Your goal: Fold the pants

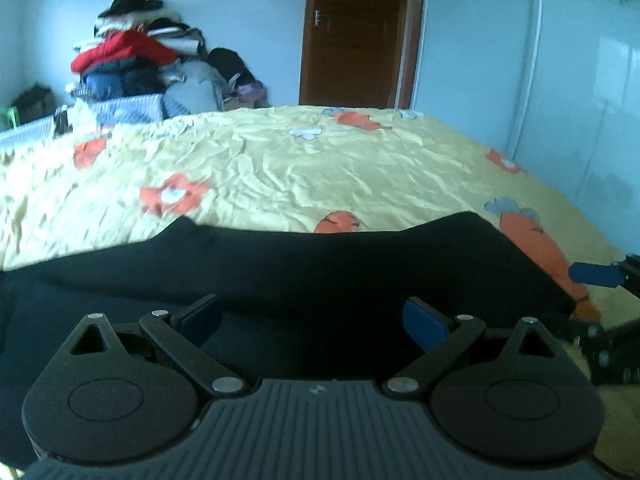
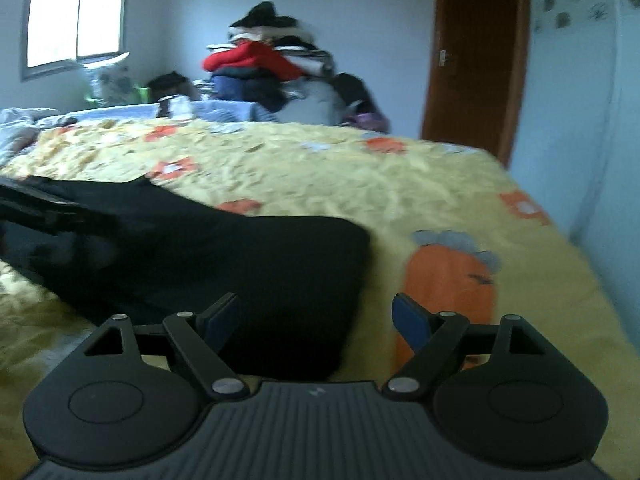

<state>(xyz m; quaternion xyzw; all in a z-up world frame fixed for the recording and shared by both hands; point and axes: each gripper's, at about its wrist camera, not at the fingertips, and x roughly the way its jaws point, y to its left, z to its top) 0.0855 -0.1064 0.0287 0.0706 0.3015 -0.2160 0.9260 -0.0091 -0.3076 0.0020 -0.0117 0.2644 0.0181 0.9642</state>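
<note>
Both sets of jaws stand wide with nothing between the blue pads: the left gripper hovers over the black pants, and the right gripper hangs over their edge, its fingers apart. Matte and smooth, the pants lie flat in a long band on the bed, with a rounded, doubled-over end near the right gripper. Wrinkled yellow sheeting printed with orange carrots covers the bed. Beyond it sit a heap of clothes and a brown wooden door.
</note>
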